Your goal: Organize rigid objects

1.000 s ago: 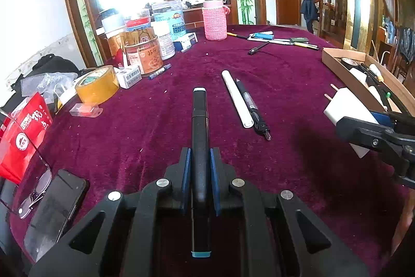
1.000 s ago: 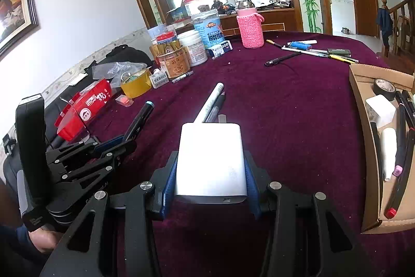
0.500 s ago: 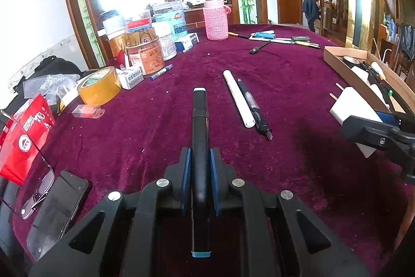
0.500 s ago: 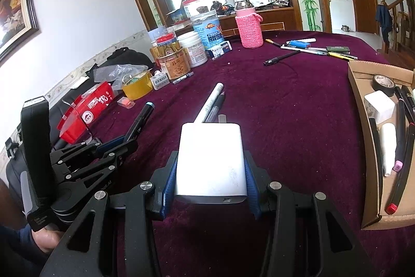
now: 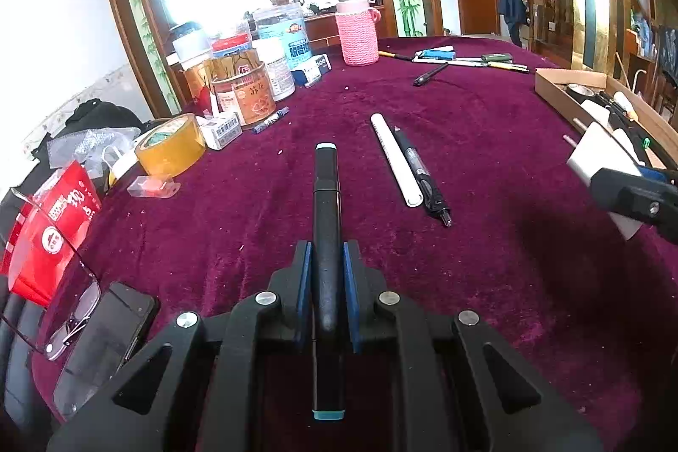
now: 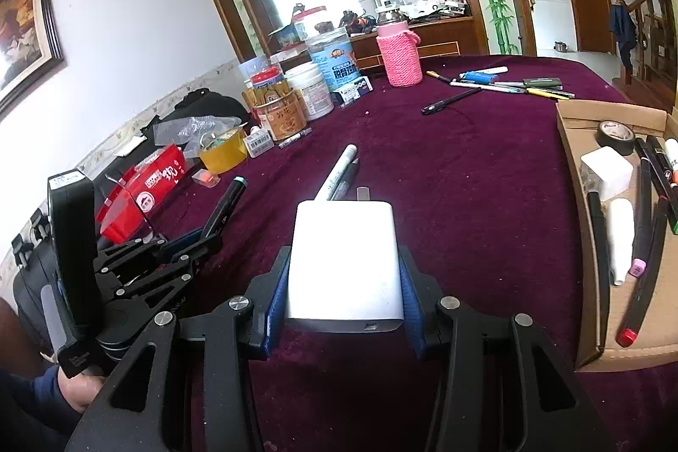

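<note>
Clamping tight on a black marker [image 5: 326,240], the left gripper [image 5: 326,274] holds it lengthwise, teal cap pointing to twelve o'clock, above the maroon tablecloth [image 5: 487,138]. At one o'clock from it, a white tube [image 5: 396,159] and a black pen [image 5: 419,172] lie side by side, touching. Over at three o'clock, the right gripper [image 6: 345,282] is grasping a white charger block [image 6: 345,261] by its two sides, prongs forward, off the cloth. At two o'clock from that one sits the cardboard tray [image 6: 570,164], already holding markers, black tape and another white block. Far across, at eleven o'clock, jars and yellow packing tape [image 5: 169,145] crowd the table edge.
</note>
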`<state>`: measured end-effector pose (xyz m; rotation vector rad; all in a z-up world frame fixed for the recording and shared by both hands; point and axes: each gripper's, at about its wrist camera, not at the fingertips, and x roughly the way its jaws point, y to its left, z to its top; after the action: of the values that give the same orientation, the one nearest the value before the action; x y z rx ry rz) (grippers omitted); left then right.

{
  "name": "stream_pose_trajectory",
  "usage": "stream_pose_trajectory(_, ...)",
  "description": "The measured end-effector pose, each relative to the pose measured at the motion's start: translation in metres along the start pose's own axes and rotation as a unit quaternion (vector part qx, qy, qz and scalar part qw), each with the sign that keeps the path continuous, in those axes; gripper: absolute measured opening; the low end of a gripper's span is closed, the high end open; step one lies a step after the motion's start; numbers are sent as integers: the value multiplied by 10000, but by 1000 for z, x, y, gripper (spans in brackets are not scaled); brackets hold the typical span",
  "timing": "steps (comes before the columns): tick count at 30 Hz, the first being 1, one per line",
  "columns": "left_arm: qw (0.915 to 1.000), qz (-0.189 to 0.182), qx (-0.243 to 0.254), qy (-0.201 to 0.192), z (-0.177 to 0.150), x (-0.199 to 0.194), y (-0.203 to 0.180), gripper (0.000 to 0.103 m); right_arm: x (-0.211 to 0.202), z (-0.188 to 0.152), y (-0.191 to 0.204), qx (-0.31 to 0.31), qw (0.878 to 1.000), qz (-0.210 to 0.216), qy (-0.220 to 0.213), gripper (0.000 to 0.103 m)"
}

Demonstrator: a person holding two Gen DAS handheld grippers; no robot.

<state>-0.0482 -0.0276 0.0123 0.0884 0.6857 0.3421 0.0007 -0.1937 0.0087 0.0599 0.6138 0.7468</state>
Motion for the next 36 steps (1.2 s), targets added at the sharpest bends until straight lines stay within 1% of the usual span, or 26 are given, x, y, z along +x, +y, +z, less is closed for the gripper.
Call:
stream_pose_trajectory(10, 9995, 215, 226, -27, 0, 1, -8, 12, -22, -3, -18, 210, 9996, -44, -192, 41)
stream_pose_trajectory(12, 9995, 210, 214, -50, 0, 0, -8, 12, -26, -4, -22, 254, 9994, -73, -240, 41)
stream_pose_trajectory(15, 10000, 27, 87, 8, 0, 1, -4, 12, -35, -5, -30, 355, 9989, -100, -306, 41)
stream_pose_trajectory(19, 9992, -328, -184, 162, 1, 3, 6, 12, -45, -6, -40, 475, 9979, -176, -405, 41)
stream_pose_trajectory(23, 9976, -525, -326, 313, 2, 5, 8, 12, -57, -6, -53, 633, 9964, -250, -511, 41)
stream_pose_trajectory(26, 9978, -564, -255, 253, 5, -3, 2, 12, -68, -6, -65, 737, 9948, -343, -609, 41)
stream_pose_trajectory(30, 9969, -773, -128, 106, 20, -20, -10, 12, -88, -3, -85, 922, 9911, -532, -794, 41)
stream_pose_trajectory(33, 9944, -1055, -38, 5, 37, -30, -24, 12, -106, 0, -104, 1095, 9869, -702, -952, 41)
stream_pose_trajectory(36, 9896, -1438, 59, -20, 54, -38, -42, 12, -122, 1, -121, 1221, 9828, -871, -1077, 41)
